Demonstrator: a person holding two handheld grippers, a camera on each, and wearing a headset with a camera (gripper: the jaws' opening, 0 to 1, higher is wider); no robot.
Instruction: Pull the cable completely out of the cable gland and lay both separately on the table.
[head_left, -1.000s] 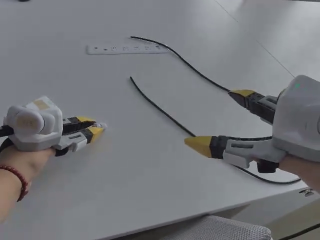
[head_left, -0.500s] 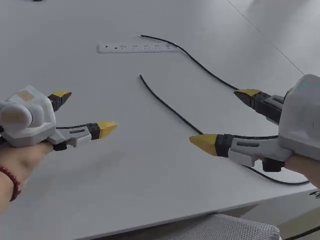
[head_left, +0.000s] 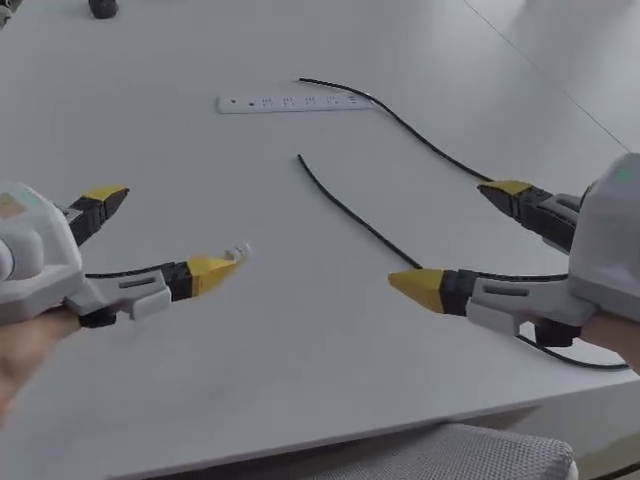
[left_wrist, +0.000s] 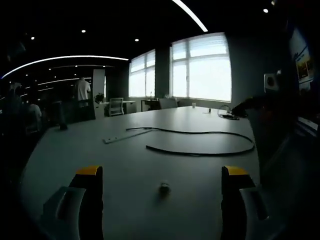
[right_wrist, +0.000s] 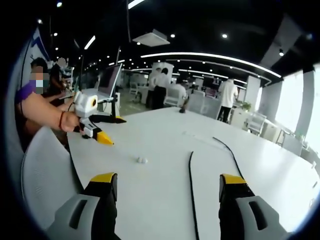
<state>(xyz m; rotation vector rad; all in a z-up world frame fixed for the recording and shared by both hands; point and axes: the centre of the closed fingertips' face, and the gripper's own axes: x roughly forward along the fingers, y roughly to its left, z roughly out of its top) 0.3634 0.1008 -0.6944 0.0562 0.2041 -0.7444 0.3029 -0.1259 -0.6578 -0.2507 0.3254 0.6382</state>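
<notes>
Though left gripper (head_left: 176, 227) gapes, cable gland (head_left: 238, 252) lies ahead between jaws.

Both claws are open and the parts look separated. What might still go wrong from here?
1. The small white cable gland lies right at the lower fingertip of the open left claw; a careless move could knock it rolling.
2. The thin black cable runs beneath the open right claw and curves near the front edge of the white table; a snag could drag it toward the gland or off the table.
</notes>
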